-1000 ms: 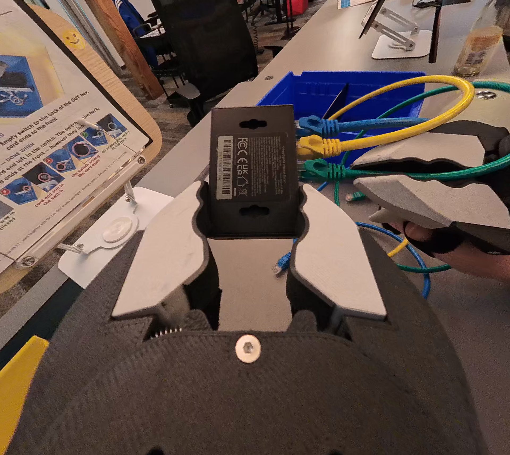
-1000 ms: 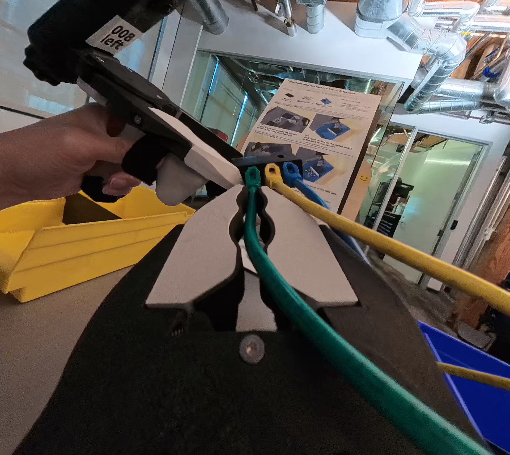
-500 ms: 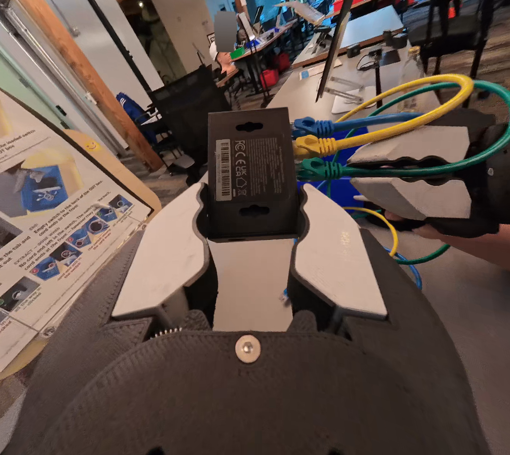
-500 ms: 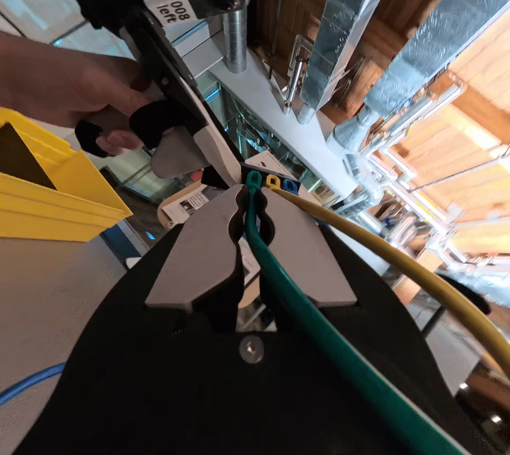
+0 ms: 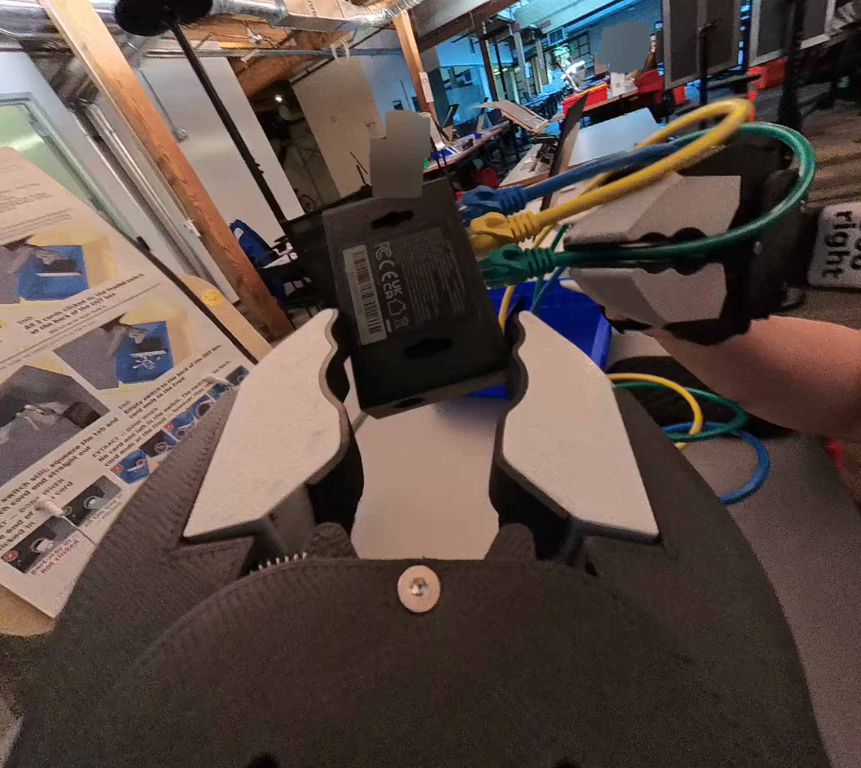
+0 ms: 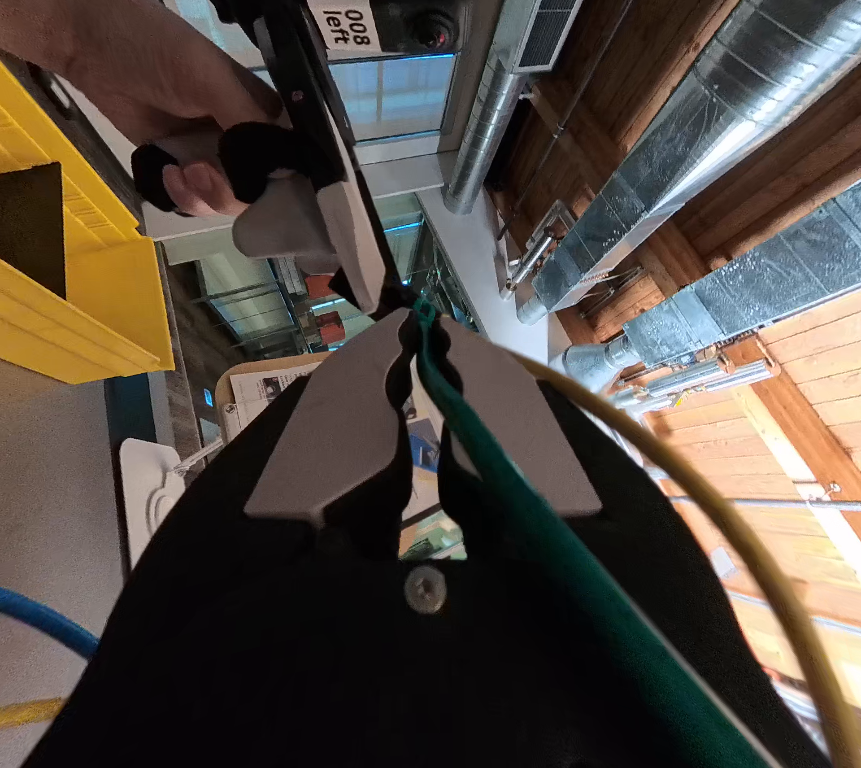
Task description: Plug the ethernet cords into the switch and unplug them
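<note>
My left gripper [image 5: 426,319] is shut on the black switch [image 5: 410,303] and holds it in the air, underside towards the camera and tilted. Blue [image 5: 489,200], yellow [image 5: 498,228] and green [image 5: 512,263] ethernet plugs sit at the switch's right edge. My right gripper [image 5: 572,255] comes in from the right, shut on the green cord just behind its plug. In the right wrist view my right gripper [image 6: 425,321] pinches the green cord [image 6: 466,410], the yellow cord [image 6: 652,456] arcs beside it, and the left gripper [image 6: 354,261] is ahead. The switch is mostly hidden there.
A blue bin [image 5: 573,326] stands on the grey table [image 5: 768,536] behind the switch. Loose loops of the cords [image 5: 699,428] lie on the right. An instruction board [image 5: 93,349] stands on the left. A yellow bin [image 6: 93,279] is beside the left hand.
Both grippers have risen and tipped upward, so both views now swing towards the ceiling. The switch has tilted in the left jaws. The right gripper stays shut on the green cord.
</note>
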Motion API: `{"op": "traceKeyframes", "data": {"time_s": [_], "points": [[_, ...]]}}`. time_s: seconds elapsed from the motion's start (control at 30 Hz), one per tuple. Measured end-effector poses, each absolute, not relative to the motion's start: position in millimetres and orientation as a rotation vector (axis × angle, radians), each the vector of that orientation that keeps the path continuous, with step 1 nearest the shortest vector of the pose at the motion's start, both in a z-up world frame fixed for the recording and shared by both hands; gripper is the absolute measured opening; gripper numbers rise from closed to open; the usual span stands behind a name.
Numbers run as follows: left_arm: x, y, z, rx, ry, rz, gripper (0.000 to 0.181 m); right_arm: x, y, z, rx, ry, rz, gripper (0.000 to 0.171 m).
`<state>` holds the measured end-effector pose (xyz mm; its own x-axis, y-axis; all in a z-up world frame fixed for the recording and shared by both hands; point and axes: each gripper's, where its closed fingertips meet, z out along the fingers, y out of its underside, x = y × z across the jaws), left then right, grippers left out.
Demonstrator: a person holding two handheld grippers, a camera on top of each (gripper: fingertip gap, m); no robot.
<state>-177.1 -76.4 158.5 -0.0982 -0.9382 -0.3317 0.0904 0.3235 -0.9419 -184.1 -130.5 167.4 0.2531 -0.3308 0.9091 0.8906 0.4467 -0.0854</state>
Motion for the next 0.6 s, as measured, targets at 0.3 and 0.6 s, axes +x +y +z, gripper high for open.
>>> {"op": "traceKeyframes", "data": {"time_s": [0.3, 0.6], "points": [[-154.9, -64.8, 115.1, -1.126, 1.512, -1.178, 0.0, -166.5, -80.4, 118.9, -0.99, -1.08, -0.797, 0.004], [-151.2, -20.7, 46.0, -1.49, 1.64, -1.026, 0.076, -139.1, -52.8, 4.1, -1.303, -1.202, -0.693, 0.005]]}}
